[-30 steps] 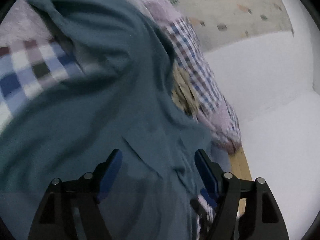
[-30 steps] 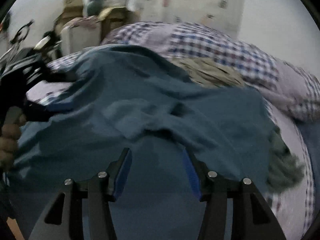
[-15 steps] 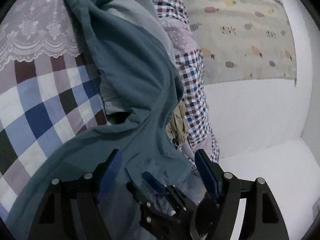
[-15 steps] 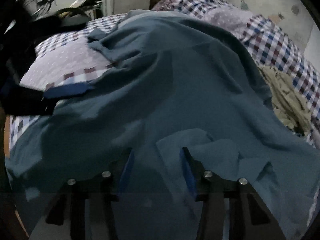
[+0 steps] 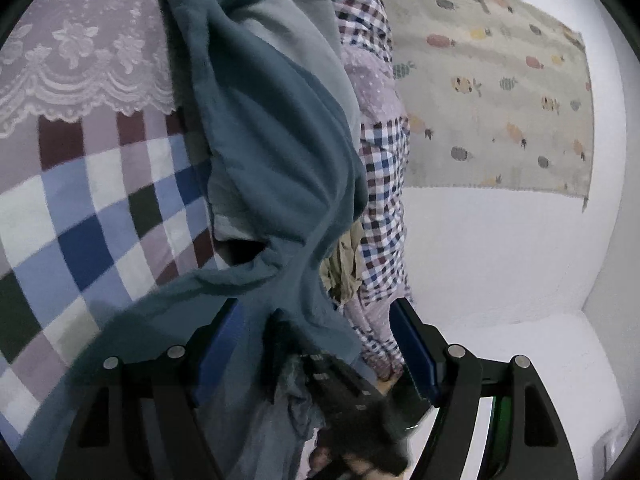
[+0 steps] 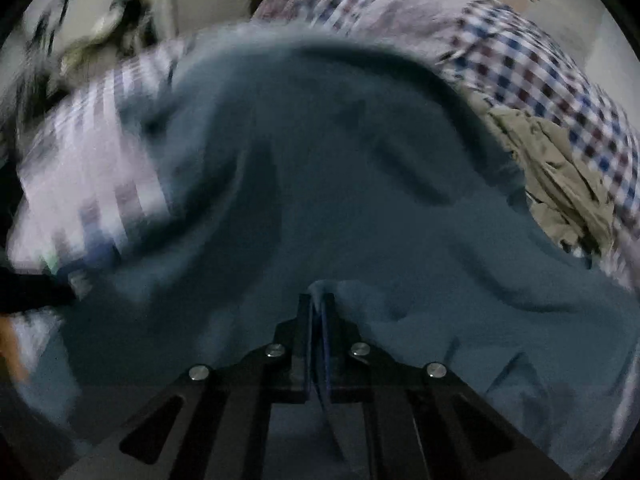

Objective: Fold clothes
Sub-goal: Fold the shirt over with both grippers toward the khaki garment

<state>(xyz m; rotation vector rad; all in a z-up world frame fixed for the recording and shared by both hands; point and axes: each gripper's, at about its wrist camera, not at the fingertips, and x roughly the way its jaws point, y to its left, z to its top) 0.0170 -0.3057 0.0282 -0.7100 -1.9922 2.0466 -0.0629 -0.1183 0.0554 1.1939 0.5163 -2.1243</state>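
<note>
Right claw pinched on the teal shirt, left claw spread wide over it.

The right claw [image 6: 318,300] has its two fingers pressed together with a small fold of the teal shirt [image 6: 320,184] caught between the blue pads, near the bottom middle of its view. The left claw [image 5: 316,320] stands wide apart, its blue pads [image 5: 412,344] on either side of hanging shirt cloth [image 5: 276,152] and gripping nothing; the black body of the other tool [image 5: 352,400] shows between its fingers. The shirt lies rumpled across the checked bedcover [image 5: 80,232], running from near to far, with a lace-edged cloth [image 5: 80,48] to its far left. A crumpled tan garment [image 6: 560,176] sits just right of the shirt, against a small-check blanket [image 6: 540,68]. Further right a fruit-print sheet [image 5: 500,92] hangs on the white wall [image 5: 500,260]. The right view is blurred.
</note>
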